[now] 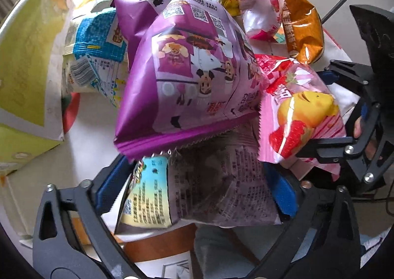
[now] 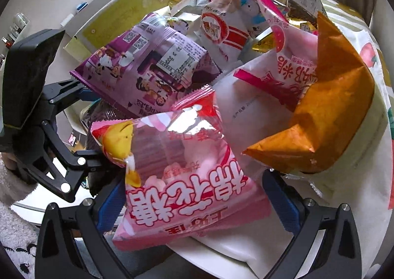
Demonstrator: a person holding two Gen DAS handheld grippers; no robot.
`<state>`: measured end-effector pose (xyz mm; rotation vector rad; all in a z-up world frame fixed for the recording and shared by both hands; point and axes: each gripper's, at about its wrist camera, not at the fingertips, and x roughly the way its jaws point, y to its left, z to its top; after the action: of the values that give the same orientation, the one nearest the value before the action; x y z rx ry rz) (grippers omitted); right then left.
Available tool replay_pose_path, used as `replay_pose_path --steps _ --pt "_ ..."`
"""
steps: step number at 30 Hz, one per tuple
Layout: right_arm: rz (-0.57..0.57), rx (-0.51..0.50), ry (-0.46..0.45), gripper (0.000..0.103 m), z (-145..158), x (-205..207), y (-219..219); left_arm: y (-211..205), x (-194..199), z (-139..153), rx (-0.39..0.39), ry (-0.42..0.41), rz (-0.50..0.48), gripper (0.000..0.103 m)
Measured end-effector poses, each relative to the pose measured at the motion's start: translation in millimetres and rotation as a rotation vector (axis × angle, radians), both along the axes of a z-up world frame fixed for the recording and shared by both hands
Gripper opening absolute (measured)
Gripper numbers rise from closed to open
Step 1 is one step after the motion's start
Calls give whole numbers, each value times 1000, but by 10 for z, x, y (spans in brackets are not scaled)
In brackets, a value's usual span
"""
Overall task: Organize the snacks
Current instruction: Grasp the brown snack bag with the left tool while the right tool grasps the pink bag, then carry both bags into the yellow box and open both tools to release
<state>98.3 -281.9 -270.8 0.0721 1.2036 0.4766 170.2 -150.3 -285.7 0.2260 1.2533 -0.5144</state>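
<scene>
Snack bags lie heaped on a round white table (image 1: 93,131). My left gripper (image 1: 197,175) points down at the heap's near edge. Its blue pads stand wide either side of a grey-purple bag (image 1: 221,188), whose edges reach both pads. A big purple cartoon bag (image 1: 187,77) overlaps that bag from above. My right gripper (image 2: 194,180) straddles a pink marshmallow bag (image 2: 184,192), fingers wide apart. In the left wrist view the right gripper (image 1: 317,109) is at the right, around the same pink bag (image 1: 303,119). The left gripper (image 2: 86,121) shows at the left of the right wrist view.
A yellow-green box (image 1: 24,69) stands at the left of the heap. An orange bag (image 2: 327,111), a white and pink bag (image 2: 270,82) and a blue and white bag (image 1: 98,57) crowd the pile. The table edge (image 2: 234,249) runs just below both grippers.
</scene>
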Motion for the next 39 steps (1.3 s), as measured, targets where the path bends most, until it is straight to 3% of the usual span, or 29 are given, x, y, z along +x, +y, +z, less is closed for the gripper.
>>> replay_pose_path --steps 5,14,21,32,39 --pt "-17 11 -5 103 14 -3 63 88 -20 -20 -27 24 16 82" --pt "-42 8 -53 85 160 -225 87 223 -305 274 -50 22 44 79" --pt "-71 41 -83 83 318 -339 66 346 -397 498 -58 0 82 79" --pt "-67 65 -151 83 751 -329 218 558 -641 1032 -64 -87 171 79" --pt "-24 94 -216 83 1190 -127 346 792 -650 1499 -89 -175 273 79"
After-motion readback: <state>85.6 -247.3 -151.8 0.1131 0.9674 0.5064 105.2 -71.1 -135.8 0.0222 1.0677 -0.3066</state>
